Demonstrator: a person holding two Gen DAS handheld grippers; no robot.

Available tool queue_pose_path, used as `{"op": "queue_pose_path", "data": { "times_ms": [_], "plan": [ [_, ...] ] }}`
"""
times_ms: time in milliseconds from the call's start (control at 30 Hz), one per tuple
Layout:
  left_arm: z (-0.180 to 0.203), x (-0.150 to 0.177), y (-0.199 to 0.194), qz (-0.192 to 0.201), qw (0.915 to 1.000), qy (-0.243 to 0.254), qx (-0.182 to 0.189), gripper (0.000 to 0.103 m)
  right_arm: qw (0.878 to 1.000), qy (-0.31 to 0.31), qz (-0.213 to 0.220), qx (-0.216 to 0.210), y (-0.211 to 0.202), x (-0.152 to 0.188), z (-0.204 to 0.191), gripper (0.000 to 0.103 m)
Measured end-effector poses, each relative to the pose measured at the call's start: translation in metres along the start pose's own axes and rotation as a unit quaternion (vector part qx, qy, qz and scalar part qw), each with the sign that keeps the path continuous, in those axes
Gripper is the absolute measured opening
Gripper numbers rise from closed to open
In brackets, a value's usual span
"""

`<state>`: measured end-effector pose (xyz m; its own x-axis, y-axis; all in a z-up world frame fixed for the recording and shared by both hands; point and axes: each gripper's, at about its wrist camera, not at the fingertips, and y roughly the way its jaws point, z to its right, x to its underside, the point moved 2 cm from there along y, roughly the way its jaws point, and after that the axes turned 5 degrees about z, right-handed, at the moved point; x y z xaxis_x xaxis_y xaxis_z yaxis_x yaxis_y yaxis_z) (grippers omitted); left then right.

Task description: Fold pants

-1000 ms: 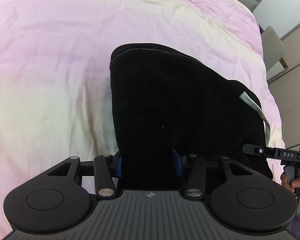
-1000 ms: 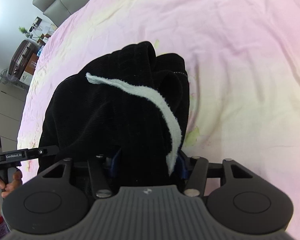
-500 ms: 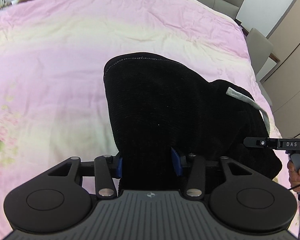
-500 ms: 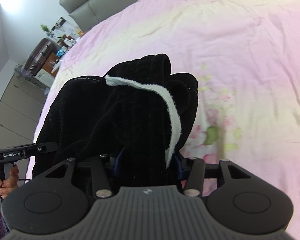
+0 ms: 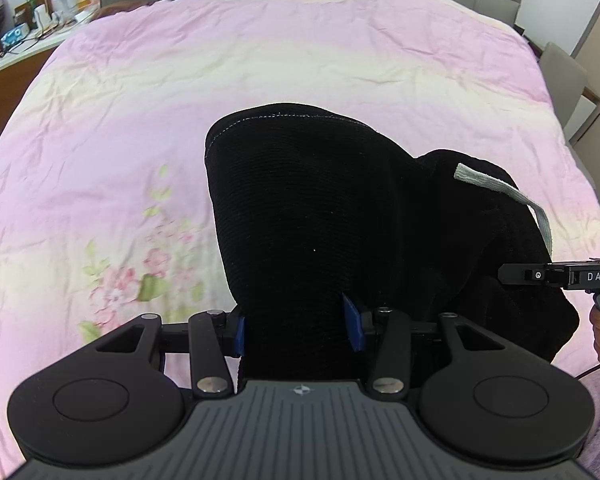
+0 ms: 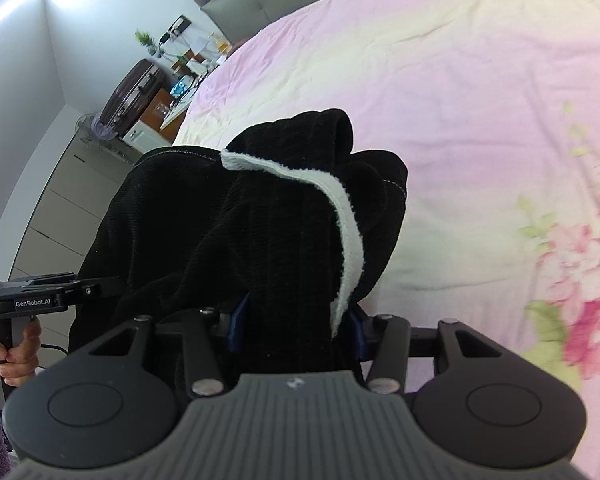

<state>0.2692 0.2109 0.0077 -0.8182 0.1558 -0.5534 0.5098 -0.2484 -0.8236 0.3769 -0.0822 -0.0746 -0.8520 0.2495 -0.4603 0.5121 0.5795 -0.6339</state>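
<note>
Well, both hands hold the black pants (image 5: 324, 216) up over the pink bed (image 5: 260, 64). The left hand-held gripper (image 5: 298, 326) clamps a thick bunch of the dark cloth between its blue pads, and the right hand-held gripper (image 6: 296, 330) pinches another bunch. A white strip (image 6: 340, 208), perhaps a drawstring, trails down the cloth into the right one's jaws.
</note>
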Motion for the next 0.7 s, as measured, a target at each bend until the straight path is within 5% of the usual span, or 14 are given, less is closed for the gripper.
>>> {"op": "queue_pose_path", "data": {
  "times_ms": [433,700],
  "plan": [
    [-0.091,0.031,0.116,-0.027,0.9989,-0.036,0.010,0.052,0.998,-0.024,-0.047,0.042,0.137,0.019,-0.004,0.045],
    [-0.105,0.051,0.139,-0.029,0.9994,-0.003,0.019,0.058,0.994,-0.028,-0.093,0.052,0.168,0.023,0.019,0.048]
  ]
}}
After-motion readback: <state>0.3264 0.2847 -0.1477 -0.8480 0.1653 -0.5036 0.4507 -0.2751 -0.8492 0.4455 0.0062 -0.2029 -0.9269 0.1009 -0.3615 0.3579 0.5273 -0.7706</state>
